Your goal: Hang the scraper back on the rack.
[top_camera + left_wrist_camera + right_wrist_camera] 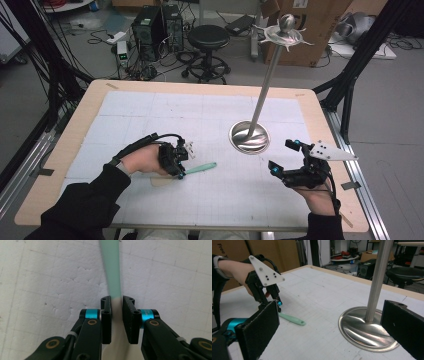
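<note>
A utensil with a mint-green handle (200, 168) and a cream head lies flat on the white gridded mat (150, 110), left of centre. My left gripper (181, 174) reaches down over it. In the left gripper view the two black pads (107, 315) sit against both sides of the utensil (111, 270), where green meets cream, so the left gripper (116, 302) is shut on it. My right gripper (284, 157) hovers at the right, jaws wide apart and empty. The right gripper view shows the right gripper (332, 325) open toward the utensil (292, 318) and the left gripper (278, 302).
A steel pole on a round polished base (249, 137) stands right of centre, close to my right gripper, its base (362, 327) just ahead of the right pad. Past the table's wooden rim (200, 87) are a black stool (207, 37), computer towers (155, 25) and cardboard boxes (320, 25).
</note>
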